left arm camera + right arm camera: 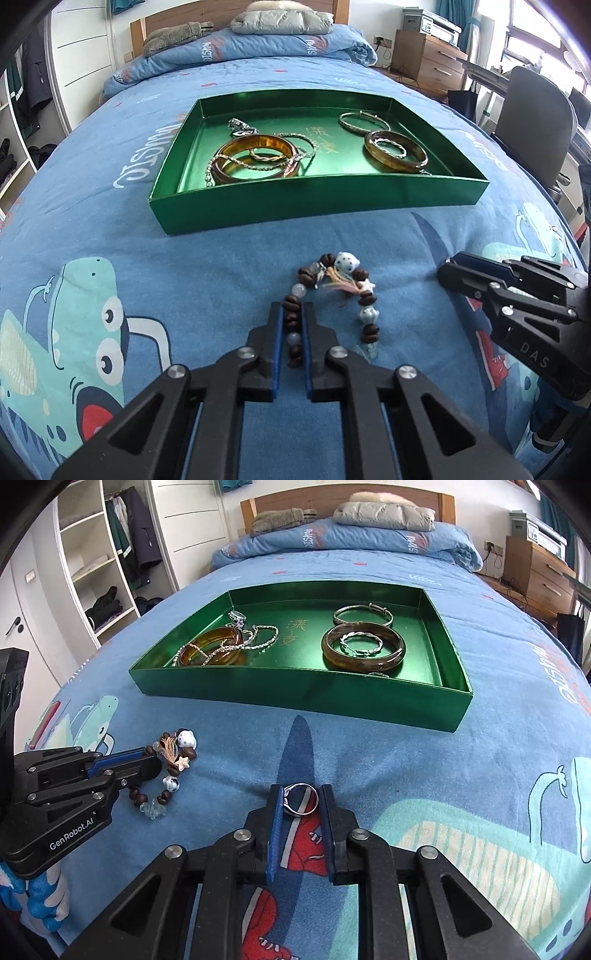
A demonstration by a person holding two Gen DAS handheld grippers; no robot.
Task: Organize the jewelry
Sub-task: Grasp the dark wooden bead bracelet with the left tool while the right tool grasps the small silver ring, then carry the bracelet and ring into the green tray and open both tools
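Nearest you, your left gripper (292, 314) is pinched on one side of the beaded bracelet (334, 295), brown and pale beads caught between its blue pads; the remainder of the loop, with its spotted white charm and small star, lies on the bedspread (184, 258) just ahead. Its body reads "GenRobot.AI" in the right wrist view. Your right gripper (301, 799) has its pads touching both sides of a silver ring (301, 799) that lies flat on the cloth, over a red-and-white patch of the print. In the left wrist view its housing reads "DAS".

Beyond both, the green tray (303, 694) sits on the bed, with gold characters printed on its floor, too small to read. Inside it, on one side, lie amber bangles (255, 155) tangled with silver chains (299, 146); on the other, a brown bangle (364, 648) rings a twisted silver ring (358, 642), with a plain silver bangle (362, 614) behind.

Farther off, the folded duvet (258, 48) bears "MUSIC", upside down.
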